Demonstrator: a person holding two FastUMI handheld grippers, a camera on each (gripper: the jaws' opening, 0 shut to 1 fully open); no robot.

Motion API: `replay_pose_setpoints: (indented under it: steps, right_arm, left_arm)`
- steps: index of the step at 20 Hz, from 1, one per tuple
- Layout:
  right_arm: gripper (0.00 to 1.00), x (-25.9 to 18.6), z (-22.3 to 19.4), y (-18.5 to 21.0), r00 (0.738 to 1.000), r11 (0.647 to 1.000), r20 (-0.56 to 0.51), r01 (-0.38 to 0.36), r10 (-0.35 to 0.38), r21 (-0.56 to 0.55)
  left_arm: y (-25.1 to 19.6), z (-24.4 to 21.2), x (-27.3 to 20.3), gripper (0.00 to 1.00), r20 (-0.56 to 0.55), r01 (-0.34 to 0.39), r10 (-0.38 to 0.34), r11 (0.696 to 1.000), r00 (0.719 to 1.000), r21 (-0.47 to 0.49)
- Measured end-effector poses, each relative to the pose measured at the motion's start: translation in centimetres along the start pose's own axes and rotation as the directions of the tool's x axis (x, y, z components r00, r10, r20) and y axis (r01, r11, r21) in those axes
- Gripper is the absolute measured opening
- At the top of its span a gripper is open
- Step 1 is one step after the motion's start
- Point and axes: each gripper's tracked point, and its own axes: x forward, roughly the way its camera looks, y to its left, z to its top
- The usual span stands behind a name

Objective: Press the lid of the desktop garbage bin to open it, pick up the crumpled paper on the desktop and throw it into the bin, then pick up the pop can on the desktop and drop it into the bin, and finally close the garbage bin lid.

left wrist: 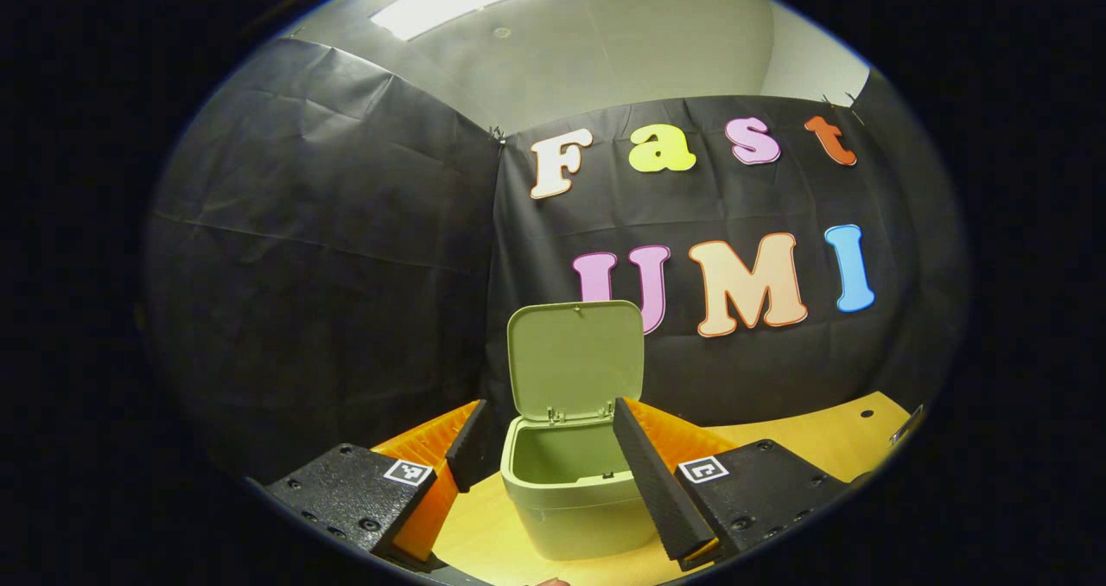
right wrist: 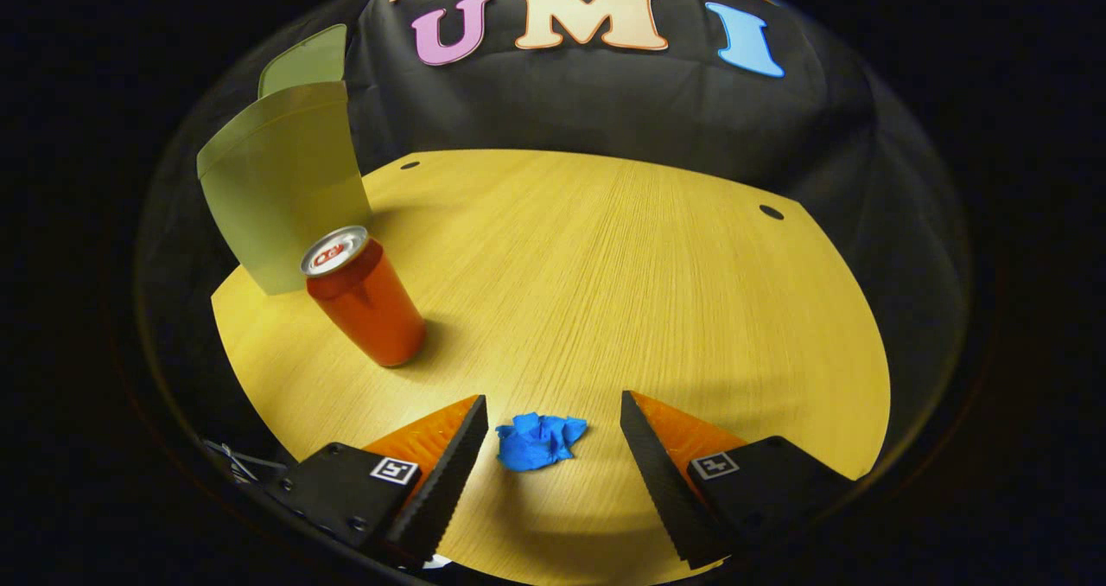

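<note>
- Jaws of left gripper (left wrist: pixel 544 448) spread wide, released, gripping nothing; green bin (left wrist: pixel 575 500) framed in the gap between the two fingers (left wrist: pixel 657 482), apart from both as far as can be told.
- Bin lid (left wrist: pixel 575 357) swung up and standing upright behind the open mouth, hinged at the rear rim; inside of the bin pale green, bottom hidden from this angle.
- Bin resting on the wooden tabletop (left wrist: pixel 821 448), close to the black cloth wall (left wrist: pixel 328 266) behind it.
- Jaws of right gripper (right wrist: pixel 553 448) likewise parted, released, holding nothing; fingers (right wrist: pixel 445 474) hovering on either side of the blue crumpled paper (right wrist: pixel 540 439), not touching it.
- Crumpled paper lying on the tabletop (right wrist: pixel 648 266) between the two fingertips, slightly nearer the left-hand finger in the right gripper view.
- Red pop can (right wrist: pixel 363 301) standing upright on the tabletop, silver top up, well beyond the paper and toward the left of the right gripper view.
- Bin (right wrist: pixel 281 197) just behind the can, side wall facing the camera, raised lid (right wrist: pixel 307 59) peeking above it; can and bin near each other, contact not discernible.
- Two dark round holes (right wrist: pixel 771 212) in the tabletop near its far edge.
- Black cloth wall (right wrist: pixel 605 111) rising behind the tabletop.
</note>
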Motion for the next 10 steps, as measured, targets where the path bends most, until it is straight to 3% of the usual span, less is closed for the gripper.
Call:
replay_pose_setpoints:
  steps: [4, 6, 7, 9, 10]
  right_arm:
    - [0.78, 0.8, -1.5, 1.0, 0.999, 1.000, -0.053, -0.012, 0.011, -0.011]
    - [0.52, 0.7, -1.6, 0.9, 0.998, 1.000, -0.050, -0.025, 0.024, -0.015]
    - [0.51, 0.7, -1.5, 0.8, 0.999, 0.999, -0.040, -0.023, 0.022, -0.023]
    - [0.27, 0.6, -1.0, 0.8, 1.000, 0.999, -0.020, -0.003, 0.002, -0.039]
    - [0.25, 0.4, -0.9, 1.0, 1.000, 0.999, -0.019, -0.008, 0.007, -0.035]
  left_arm:
    - [0.5, 0.2, -0.5, 0.87, 0.003, -0.008, 0.008, 1.000, 1.000, 0.010]
    - [0.4, -0.1, -0.4, 0.87, -0.005, -0.006, 0.006, 1.000, 1.000, 0.008]
    - [0.4, -0.2, -0.4, 0.87, -0.007, -0.005, 0.005, 1.000, 1.000, 0.009]
    - [0.3, -0.3, -0.4, 0.88, -0.011, 0.001, -0.001, 1.000, 1.000, 0.008]
    - [0.3, -0.5, -0.5, 0.87, -0.013, 0.004, -0.004, 1.000, 1.000, 0.006]
